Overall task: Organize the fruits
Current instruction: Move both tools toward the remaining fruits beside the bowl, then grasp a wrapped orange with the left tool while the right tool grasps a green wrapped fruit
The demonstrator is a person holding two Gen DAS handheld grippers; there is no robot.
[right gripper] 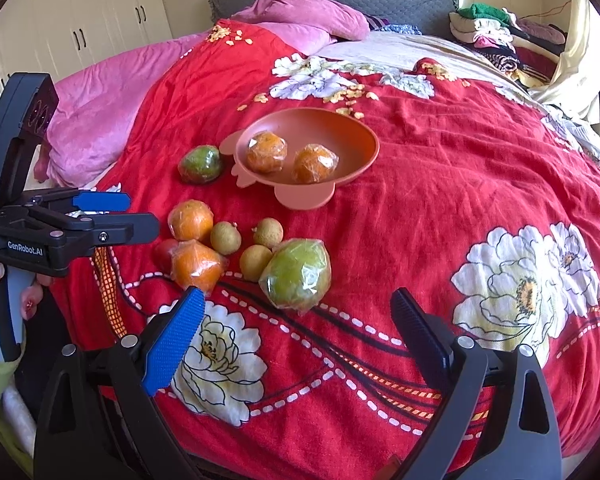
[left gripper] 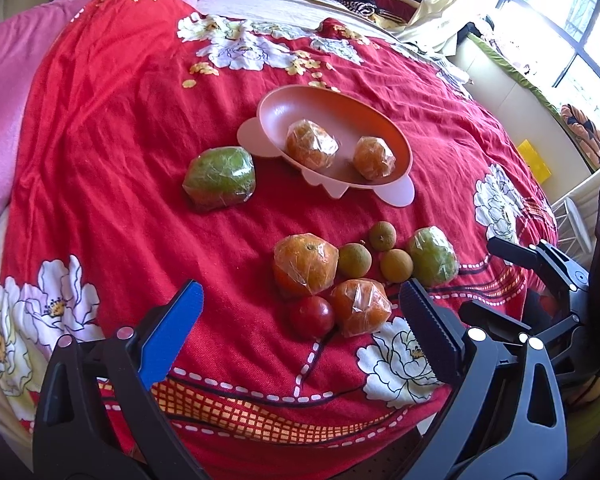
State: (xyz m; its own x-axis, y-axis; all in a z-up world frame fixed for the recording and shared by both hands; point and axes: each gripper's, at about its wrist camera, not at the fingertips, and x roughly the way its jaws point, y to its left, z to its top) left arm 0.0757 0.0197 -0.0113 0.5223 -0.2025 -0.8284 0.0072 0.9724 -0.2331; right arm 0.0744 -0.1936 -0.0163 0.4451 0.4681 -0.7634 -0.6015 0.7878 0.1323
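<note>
A pink bowl [left gripper: 276, 114] [right gripper: 364, 136] on the red bedspread holds two wrapped oranges [left gripper: 311, 143] [right gripper: 266, 151]. A wrapped green fruit [left gripper: 220, 178] [right gripper: 201, 164] lies left of the bowl. Nearer lies a cluster: two wrapped oranges [left gripper: 306, 264] [right gripper: 191, 220], a red tomato [left gripper: 311, 316], three small longans [left gripper: 354, 260] [right gripper: 226, 237] and a second wrapped green fruit [left gripper: 433, 256] [right gripper: 297, 274]. My left gripper [left gripper: 300, 320] is open and empty, just in front of the cluster. My right gripper [right gripper: 296, 320] is open and empty, near the green fruit.
The red flowered bedspread [right gripper: 440, 184] covers the bed. A pink quilt [right gripper: 112, 92] lies at the left. Folded clothes [right gripper: 496, 36] are piled at the far right. The left gripper shows in the right wrist view [right gripper: 112, 216], and the right gripper in the left wrist view [left gripper: 512, 248].
</note>
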